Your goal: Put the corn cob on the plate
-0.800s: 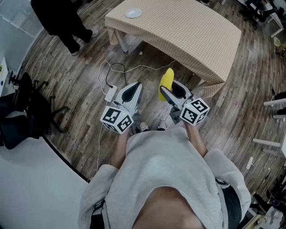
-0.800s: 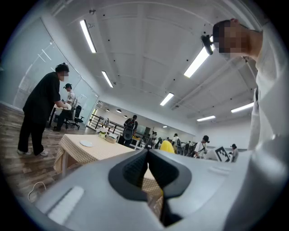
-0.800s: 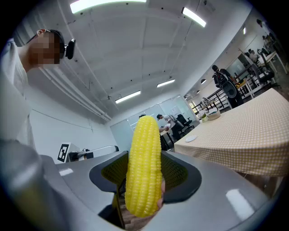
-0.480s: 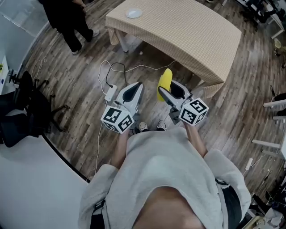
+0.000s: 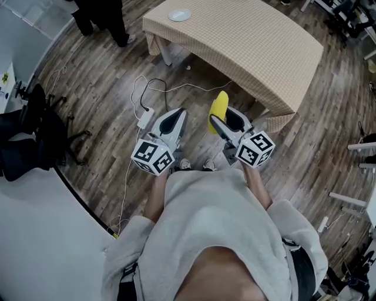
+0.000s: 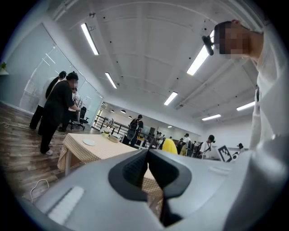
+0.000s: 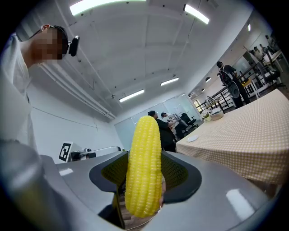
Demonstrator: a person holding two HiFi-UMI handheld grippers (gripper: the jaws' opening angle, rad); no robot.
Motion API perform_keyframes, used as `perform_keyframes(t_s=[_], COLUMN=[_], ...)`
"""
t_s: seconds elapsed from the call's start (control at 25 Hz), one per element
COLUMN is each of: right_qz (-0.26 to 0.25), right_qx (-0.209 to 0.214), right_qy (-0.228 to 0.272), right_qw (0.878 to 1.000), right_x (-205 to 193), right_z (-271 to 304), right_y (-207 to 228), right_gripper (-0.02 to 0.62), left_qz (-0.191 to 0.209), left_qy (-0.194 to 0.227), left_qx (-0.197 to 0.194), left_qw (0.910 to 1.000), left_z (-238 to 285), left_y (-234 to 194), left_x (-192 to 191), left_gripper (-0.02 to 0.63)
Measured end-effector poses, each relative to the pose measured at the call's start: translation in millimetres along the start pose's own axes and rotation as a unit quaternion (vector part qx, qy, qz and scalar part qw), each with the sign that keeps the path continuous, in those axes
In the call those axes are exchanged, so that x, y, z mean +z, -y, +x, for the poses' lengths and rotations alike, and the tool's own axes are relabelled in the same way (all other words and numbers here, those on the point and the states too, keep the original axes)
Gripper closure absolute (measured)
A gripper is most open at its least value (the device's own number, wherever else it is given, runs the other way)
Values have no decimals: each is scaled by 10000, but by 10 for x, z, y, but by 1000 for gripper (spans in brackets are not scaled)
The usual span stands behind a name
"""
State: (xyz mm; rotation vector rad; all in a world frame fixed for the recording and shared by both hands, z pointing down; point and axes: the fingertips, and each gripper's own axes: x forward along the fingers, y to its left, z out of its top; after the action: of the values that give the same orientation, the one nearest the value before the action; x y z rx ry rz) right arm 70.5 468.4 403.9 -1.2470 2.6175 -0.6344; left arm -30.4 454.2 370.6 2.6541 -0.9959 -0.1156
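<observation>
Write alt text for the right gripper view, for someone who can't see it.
A yellow corn cob stands upright, clamped in the right claw. Beyond it, at right, a table with a checked cloth bears a small white plate.

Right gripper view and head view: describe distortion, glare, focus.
Right gripper view: fisheye with dark corners; the yellow ribbed corn cob is sharp, ceiling light strips blow out. Head view: the beige checked tablecloth bows at its edges; evenly lit.
</observation>
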Motion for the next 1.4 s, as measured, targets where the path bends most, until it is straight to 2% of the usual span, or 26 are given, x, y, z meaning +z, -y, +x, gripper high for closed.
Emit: perform_keyframes(t_s=[0.36, 0.72, 1.12, 1.4], right_qz=[104, 41, -70, -6], right_qx=[177, 285, 232, 118], right_qy=[-21, -206, -349, -329], right_qw=[9998, 9994, 9991, 9994], right_x=[20, 60, 178, 412], right_z=[-75, 207, 964, 1833], right_y=[264, 527, 932, 1172], right_gripper=[365, 365, 367, 367], left_qz=[-28, -158, -274, -330], left_qy=[-65, 31, -8, 25], left_qx=[282, 407, 351, 221], left_qw=[9996, 9990, 9990, 9992], left_z=[129, 386, 900, 1244], left_y=[22, -248, -1023, -1822], left_x=[-180, -140, -44, 290], left_gripper=[598, 598, 598, 599])
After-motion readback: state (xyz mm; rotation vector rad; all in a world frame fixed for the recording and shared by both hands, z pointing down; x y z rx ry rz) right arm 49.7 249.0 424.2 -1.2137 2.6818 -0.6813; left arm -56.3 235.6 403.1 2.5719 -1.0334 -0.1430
